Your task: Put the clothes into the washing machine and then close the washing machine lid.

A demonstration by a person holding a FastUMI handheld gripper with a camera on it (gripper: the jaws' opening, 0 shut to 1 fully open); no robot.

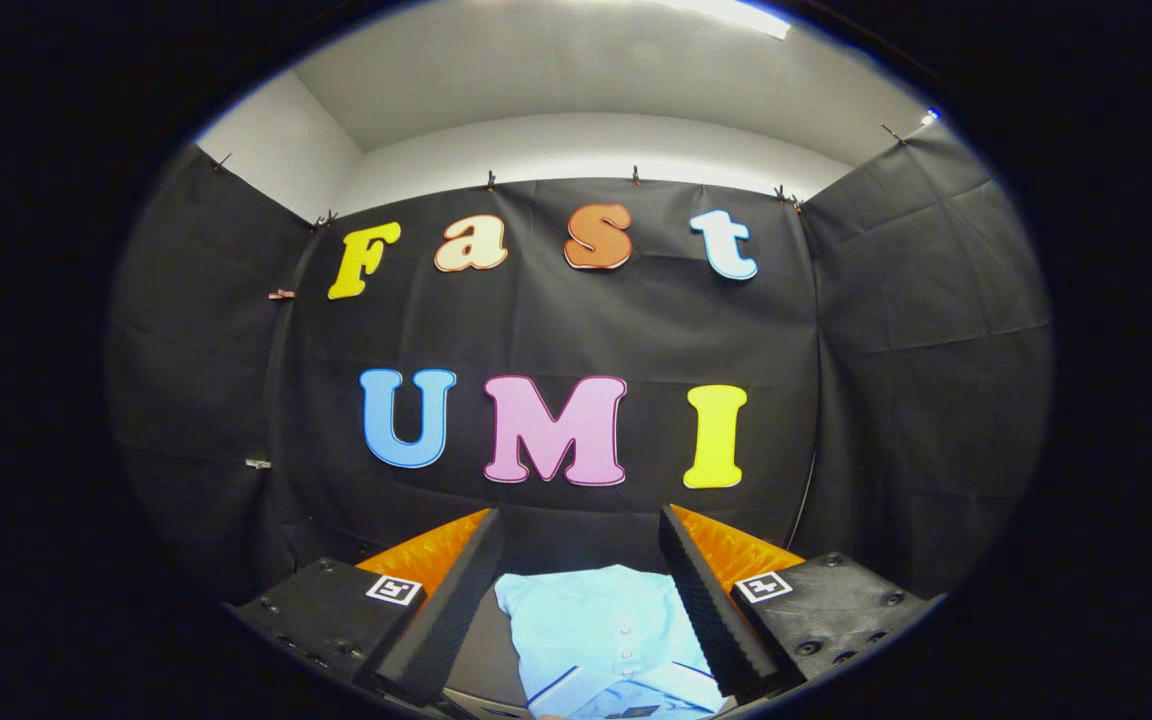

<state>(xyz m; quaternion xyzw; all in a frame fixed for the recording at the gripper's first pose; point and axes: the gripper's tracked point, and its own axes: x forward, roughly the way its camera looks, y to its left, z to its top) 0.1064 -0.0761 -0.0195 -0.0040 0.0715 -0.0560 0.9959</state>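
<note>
We look forward along the gripper [581,520], whose two fingers [456,590] rise from the bottom of the view and stand wide apart, holding nothing.

Between the fingers, low down and close to us, lies a light blue shirt [601,630]. It looks folded, with a row of small buttons [626,645] running down its middle and what seems to be a collar [626,695] with a thin dark edge at the end nearest us. The shirt lies on a dark surface [481,650], seen as a narrow strip between the shirt and the left finger. The right finger's inner edge overlaps the shirt's right side in the view; we cannot tell if it touches the cloth. The left finger stands just apart from the shirt's left edge.

Each finger carries a small black-and-white square marker [394,589] on its base, one on either side of the shirt.

Beyond the fingers hangs the booth's black cloth wall [896,380], creased and pinned along its upper edge with small clips [489,181]. It wraps around on both sides. Above it we see a plain white wall [586,150] and a pale ceiling [556,70], with a bright light strip [736,15] at the very top.
</note>
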